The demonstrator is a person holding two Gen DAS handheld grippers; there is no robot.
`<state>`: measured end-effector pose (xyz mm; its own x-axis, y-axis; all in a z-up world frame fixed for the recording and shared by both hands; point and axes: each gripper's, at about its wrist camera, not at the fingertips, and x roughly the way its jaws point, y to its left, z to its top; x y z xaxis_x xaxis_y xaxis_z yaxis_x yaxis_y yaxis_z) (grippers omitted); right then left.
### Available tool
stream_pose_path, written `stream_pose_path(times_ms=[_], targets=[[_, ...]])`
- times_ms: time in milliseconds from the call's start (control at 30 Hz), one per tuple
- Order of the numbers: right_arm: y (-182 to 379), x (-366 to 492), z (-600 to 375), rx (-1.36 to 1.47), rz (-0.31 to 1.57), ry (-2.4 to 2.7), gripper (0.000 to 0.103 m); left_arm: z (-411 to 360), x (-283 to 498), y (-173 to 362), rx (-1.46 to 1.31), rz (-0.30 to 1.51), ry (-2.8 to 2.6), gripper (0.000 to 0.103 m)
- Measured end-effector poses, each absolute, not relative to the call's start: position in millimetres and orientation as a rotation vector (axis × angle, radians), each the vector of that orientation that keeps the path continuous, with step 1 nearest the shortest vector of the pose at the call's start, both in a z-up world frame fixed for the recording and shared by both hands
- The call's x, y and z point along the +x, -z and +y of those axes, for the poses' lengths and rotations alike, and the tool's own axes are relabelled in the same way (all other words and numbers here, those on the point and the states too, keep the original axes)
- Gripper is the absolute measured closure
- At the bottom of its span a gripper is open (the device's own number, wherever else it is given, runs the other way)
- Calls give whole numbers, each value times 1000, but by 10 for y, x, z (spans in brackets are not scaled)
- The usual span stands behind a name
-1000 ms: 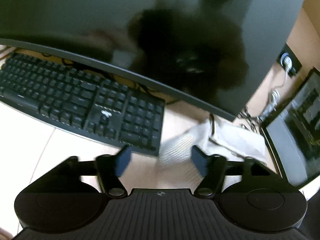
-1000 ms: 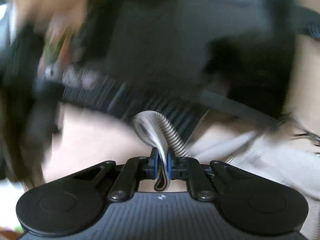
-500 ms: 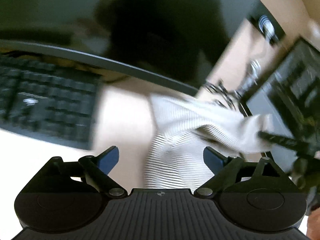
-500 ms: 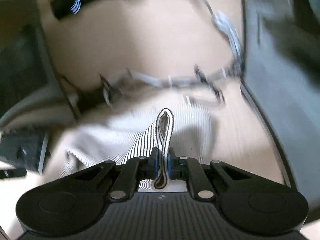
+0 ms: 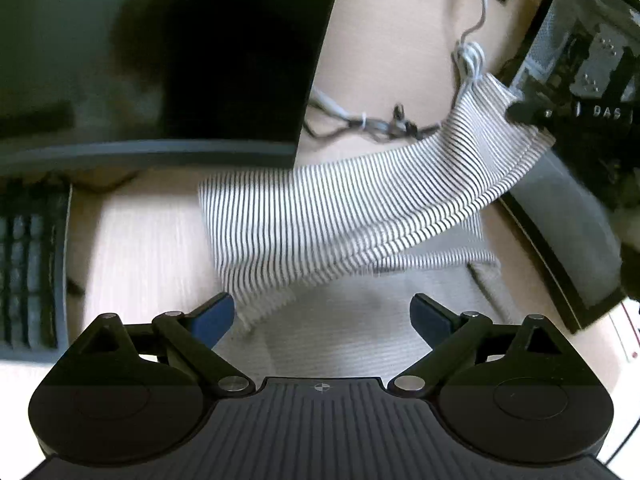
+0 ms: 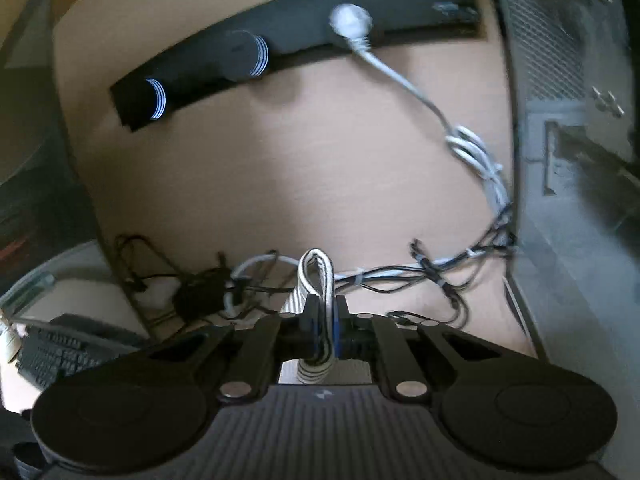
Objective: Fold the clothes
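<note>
Two grippers — left gripper [image 5: 322,316] spread wide, right gripper [image 6: 323,332] clamping striped shirt [image 5: 340,216]; "DAS" legible.

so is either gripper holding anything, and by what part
The right gripper pinches the striped garment by a folded edge; the left gripper is open, holding nothing.

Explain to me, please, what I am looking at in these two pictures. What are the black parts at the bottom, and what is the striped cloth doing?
No robot is here: a person holds a two-finger tool in each hand, and a camera on each tool looks forward along its fingers. One picture is from the left tool, one from the right.

The left gripper is open and holds nothing. The right gripper has its jaws shut on a fold of the striped garment and lifts that end, while the rest lies on the wooden desk. Around it are a monitor, a keyboard, tangled cables and a computer case.
</note>
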<state>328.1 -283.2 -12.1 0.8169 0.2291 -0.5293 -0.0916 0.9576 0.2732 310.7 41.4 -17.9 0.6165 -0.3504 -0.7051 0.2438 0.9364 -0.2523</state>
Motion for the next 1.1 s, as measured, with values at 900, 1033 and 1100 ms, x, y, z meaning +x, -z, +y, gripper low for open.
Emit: stream_pose_path(times_ms=[900, 1033, 1100], targets=[[615, 2689, -2639, 150, 471, -94, 0, 48, 3042, 751, 67, 680, 217, 0], [520, 2703, -2531, 72, 450, -109, 2, 60, 2946, 757, 43, 677, 202, 0], [610, 2848, -2510, 92, 533, -63, 19, 53, 2880, 759, 39, 677, 195, 0]])
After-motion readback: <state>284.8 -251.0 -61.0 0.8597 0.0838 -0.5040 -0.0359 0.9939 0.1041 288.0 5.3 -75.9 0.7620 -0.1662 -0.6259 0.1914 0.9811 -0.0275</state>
